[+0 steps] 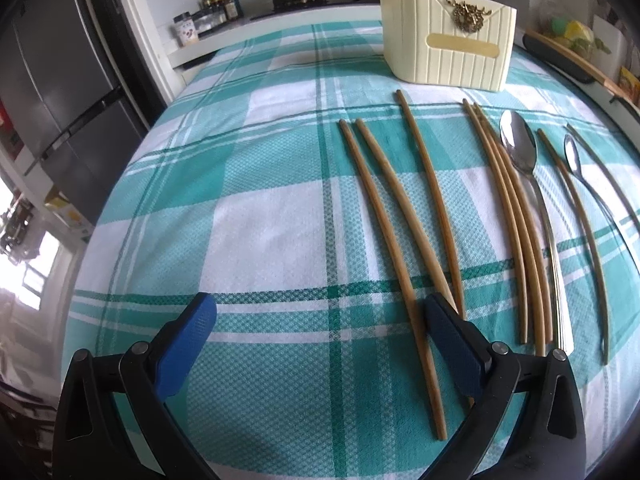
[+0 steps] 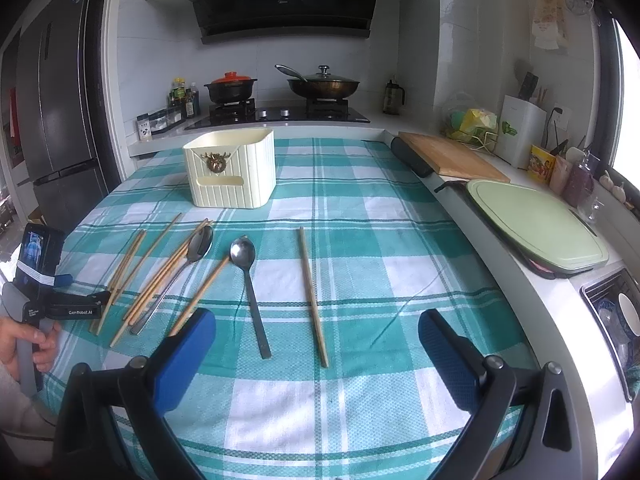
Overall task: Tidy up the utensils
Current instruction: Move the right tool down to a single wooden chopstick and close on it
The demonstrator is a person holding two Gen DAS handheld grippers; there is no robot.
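Observation:
Several wooden chopsticks (image 1: 390, 240) and two steel spoons (image 1: 520, 148) lie side by side on the teal checked tablecloth (image 1: 256, 216). A cream ribbed holder box (image 1: 448, 36) stands behind them. My left gripper (image 1: 320, 344) hangs open low over the cloth, its right finger beside the leftmost chopsticks, nothing between the pads. In the right wrist view, my right gripper (image 2: 316, 344) is open above the near ends of a lone chopstick (image 2: 313, 296) and a spoon (image 2: 248, 280). The box (image 2: 232, 172) sits far left, and the left gripper (image 2: 70, 304) is held by a hand.
A wooden board (image 2: 452, 156) and a green cutting board (image 2: 536, 224) lie along the right counter, with a sink (image 2: 616, 316) beyond. Pots (image 2: 320, 84) stand on the stove at the back. A fridge (image 2: 52, 112) is at the left.

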